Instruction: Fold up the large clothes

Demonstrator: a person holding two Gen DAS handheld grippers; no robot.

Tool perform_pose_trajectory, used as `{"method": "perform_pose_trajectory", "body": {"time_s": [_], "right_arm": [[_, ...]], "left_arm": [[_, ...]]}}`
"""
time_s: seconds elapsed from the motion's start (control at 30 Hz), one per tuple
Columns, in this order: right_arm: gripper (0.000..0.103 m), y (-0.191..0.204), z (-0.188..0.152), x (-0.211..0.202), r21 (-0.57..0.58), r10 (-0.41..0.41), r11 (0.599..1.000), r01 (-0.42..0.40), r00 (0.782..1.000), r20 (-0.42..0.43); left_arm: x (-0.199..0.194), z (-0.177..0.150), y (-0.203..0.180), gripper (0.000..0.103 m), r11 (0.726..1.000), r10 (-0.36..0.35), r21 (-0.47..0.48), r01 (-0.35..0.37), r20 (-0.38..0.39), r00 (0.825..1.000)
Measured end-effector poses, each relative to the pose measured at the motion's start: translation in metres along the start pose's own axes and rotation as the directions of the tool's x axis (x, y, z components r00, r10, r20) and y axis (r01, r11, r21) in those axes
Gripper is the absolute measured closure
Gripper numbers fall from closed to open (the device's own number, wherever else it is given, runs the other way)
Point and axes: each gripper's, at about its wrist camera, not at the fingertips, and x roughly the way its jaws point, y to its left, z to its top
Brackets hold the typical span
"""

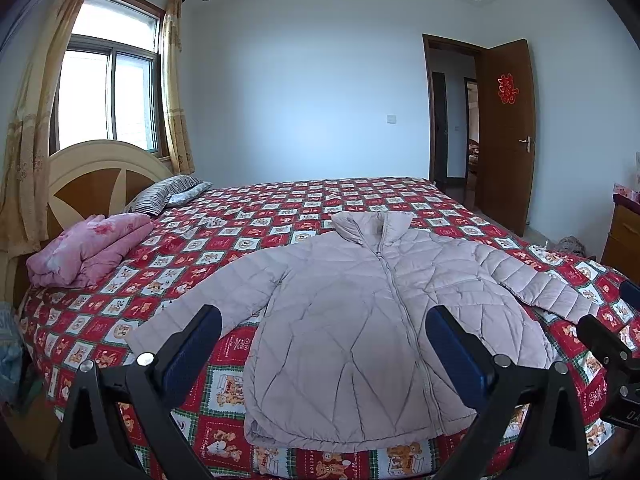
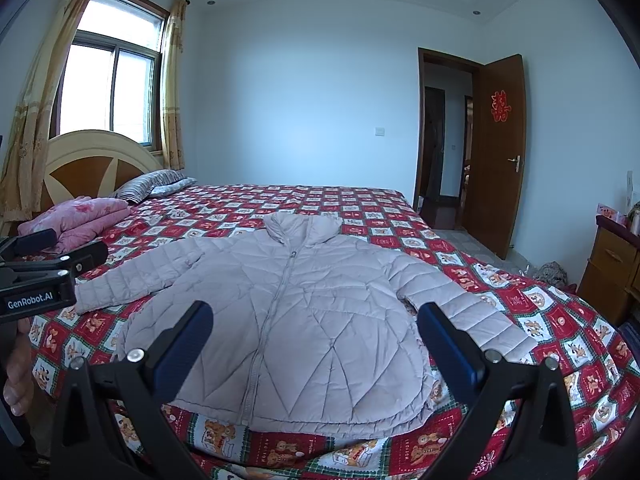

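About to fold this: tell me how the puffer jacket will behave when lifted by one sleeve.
The puffer jacket is quilted and lies flat and limp, so it will probably drape and sag. Its puffy fill suggests it is light for its size. The smooth shell may slip on the bedspread.

On my left gripper (image 2: 38, 276), seen from the right wrist, white lettering reads "GenRobot.AI". The open door (image 2: 498, 152) carries a red paper double-happiness sign (image 2: 498, 106). The bedspread (image 2: 400, 456) squares bear small print, possibly "HOLIDAY"; too blurred to confirm.
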Motion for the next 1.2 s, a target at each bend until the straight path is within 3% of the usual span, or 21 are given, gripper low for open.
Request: {"method": "perform_pose_trajectory", "body": {"time_s": [1.2], "right_arm": [[0.0,0.0071,-0.0014,0.0005,0.006,0.012,1.0,-0.012,1.0,-0.004]], "left_arm": [[-0.0001,0.0,0.0031,0.001,1.0,0.001,-0.011,-0.001,0.007,1.0]]}}
